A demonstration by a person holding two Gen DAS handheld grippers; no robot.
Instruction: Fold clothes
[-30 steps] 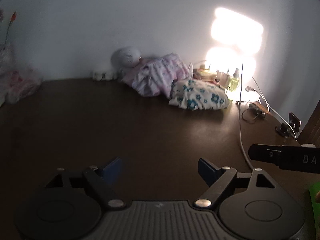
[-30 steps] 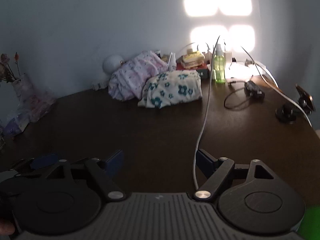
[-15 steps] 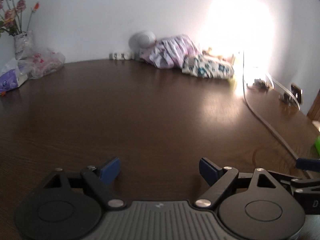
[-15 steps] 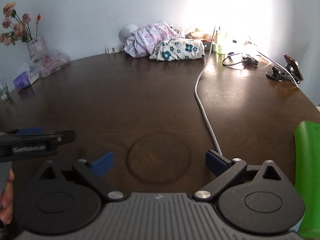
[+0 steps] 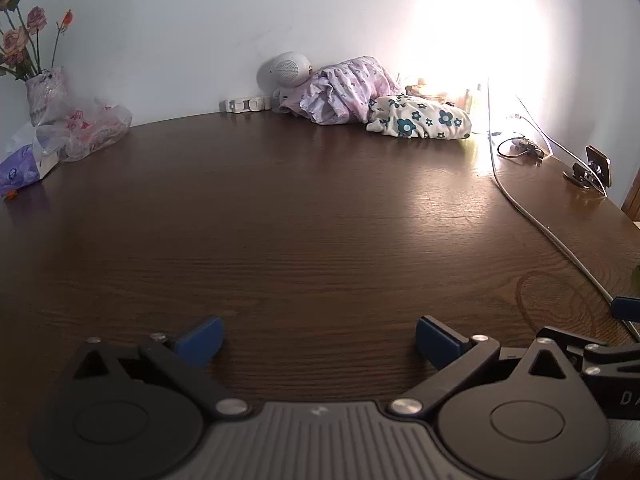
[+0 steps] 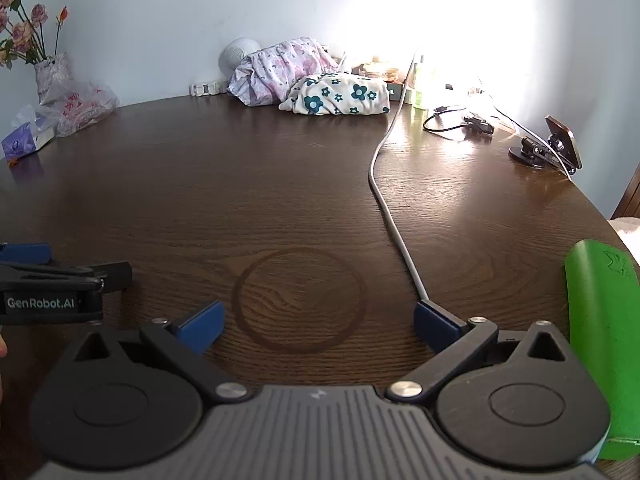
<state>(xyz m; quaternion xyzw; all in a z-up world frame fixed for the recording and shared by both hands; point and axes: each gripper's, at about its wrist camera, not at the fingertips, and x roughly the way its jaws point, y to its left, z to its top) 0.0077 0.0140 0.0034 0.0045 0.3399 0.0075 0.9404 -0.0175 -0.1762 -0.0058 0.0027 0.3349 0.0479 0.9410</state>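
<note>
Both grippers, left (image 5: 318, 336) and right (image 6: 318, 326), hovered low over the bare table (image 5: 320, 220); the left's jaws were opening with nothing between them, the right's stood wide and empty. A grey cable (image 6: 390, 216) ran just beside the right's outer finger, so a careless reach could have snagged it. The clothes (image 6: 308, 78) lay bundled far off by the wall, and dragging them back might have swept the speaker (image 5: 285, 70) along.
</note>
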